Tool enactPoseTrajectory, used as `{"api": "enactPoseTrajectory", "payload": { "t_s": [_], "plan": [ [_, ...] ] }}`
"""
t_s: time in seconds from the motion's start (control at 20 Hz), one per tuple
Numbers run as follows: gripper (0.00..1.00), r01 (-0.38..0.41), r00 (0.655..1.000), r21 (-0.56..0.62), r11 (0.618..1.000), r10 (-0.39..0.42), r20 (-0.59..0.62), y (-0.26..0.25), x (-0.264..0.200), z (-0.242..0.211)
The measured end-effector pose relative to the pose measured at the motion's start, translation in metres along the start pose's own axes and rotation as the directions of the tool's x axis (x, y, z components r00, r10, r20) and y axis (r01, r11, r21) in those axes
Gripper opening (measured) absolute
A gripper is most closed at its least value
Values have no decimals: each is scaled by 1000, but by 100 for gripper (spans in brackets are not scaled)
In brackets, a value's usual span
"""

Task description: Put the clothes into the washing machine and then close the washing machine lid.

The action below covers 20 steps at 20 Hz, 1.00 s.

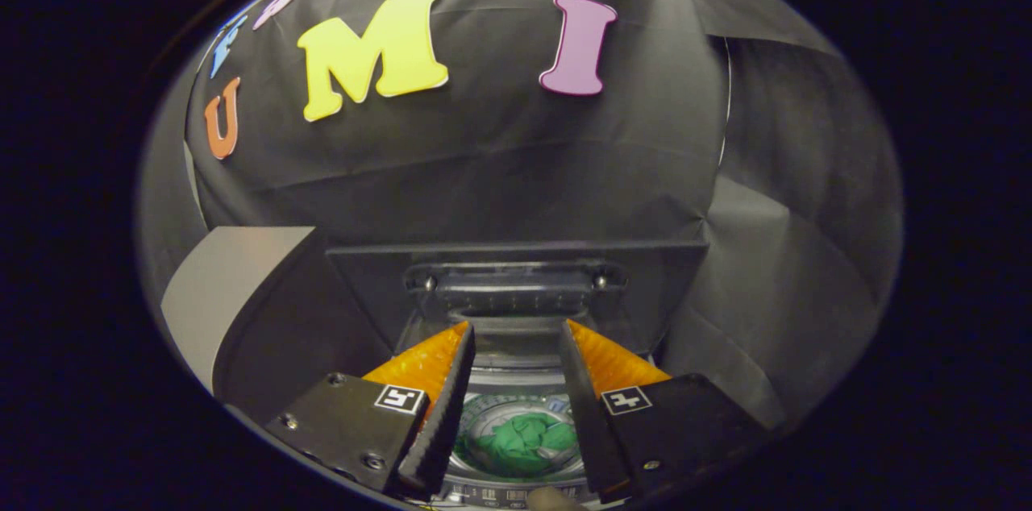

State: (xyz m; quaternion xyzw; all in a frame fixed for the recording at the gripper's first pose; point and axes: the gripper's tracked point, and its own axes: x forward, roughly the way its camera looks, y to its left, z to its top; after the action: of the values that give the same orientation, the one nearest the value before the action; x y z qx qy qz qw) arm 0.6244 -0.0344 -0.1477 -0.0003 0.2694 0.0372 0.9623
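Below, crumpled green clothes (522,440) in the washing machine (516,382), claw (516,334) spread apart.

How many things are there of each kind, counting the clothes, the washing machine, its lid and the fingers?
Green clothes, bunched in the drum: 1
Washing machine: 1
Lid, standing open: 1
Fingers, apart with nothing between them: 2
Total: 5

Black cloth wall (500,172), dim booth

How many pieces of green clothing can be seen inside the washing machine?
1: a crumpled green cloth lies in the washing machine drum, below the open gripper, seen between its fingers. More may be hidden under it.
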Motion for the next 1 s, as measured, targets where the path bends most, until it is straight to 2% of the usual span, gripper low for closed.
{"api": "enactPoseTrajectory", "payload": {
  "t_s": [0.55, 1.0],
  "plan": [
    [66, 0, 999, -10, 1000, 0, 51, 14, 44, 69],
    [66, 14, 1000, 2, 1000, -14, 26, 15, 92, 80]
  ]
}}
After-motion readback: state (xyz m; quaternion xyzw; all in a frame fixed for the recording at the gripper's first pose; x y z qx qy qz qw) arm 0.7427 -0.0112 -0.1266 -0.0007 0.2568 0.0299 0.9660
